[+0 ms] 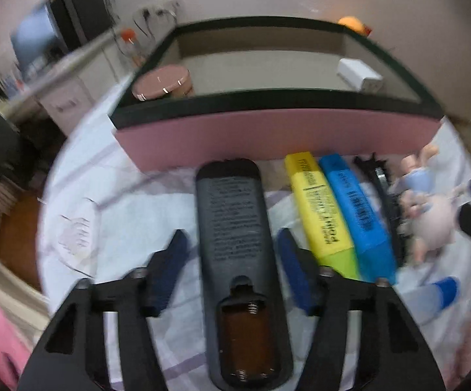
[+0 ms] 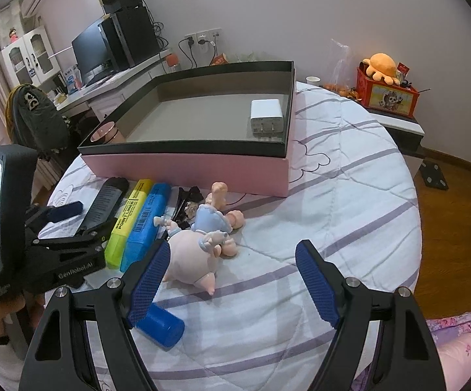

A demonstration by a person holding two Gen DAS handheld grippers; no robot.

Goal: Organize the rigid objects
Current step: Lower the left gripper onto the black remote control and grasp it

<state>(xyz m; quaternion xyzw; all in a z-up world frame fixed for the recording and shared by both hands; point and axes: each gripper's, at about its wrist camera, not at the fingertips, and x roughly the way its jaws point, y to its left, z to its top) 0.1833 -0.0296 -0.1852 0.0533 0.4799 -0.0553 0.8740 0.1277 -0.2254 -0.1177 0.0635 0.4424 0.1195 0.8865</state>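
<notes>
monitor (image 2: 89,52), plush octopus (image 2: 382,65), wall sockets (image 2: 202,37)

Black gripper (image 2: 232,280) frames, blue textured pads (image 2: 147,280), silver screws.

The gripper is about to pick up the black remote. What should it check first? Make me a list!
1. Black plastic remote lies between the left gripper fingers: ok.
2. Blue pads pressing the remote: not ok, gaps show on both sides.
3. Yellow highlighter clear of the fingers: cannot tell, it lies very close.
4. Pink box with black rim has bare floor for the remote: ok.
5. Right gripper out of the way: ok, open beside the pig toy.
</notes>
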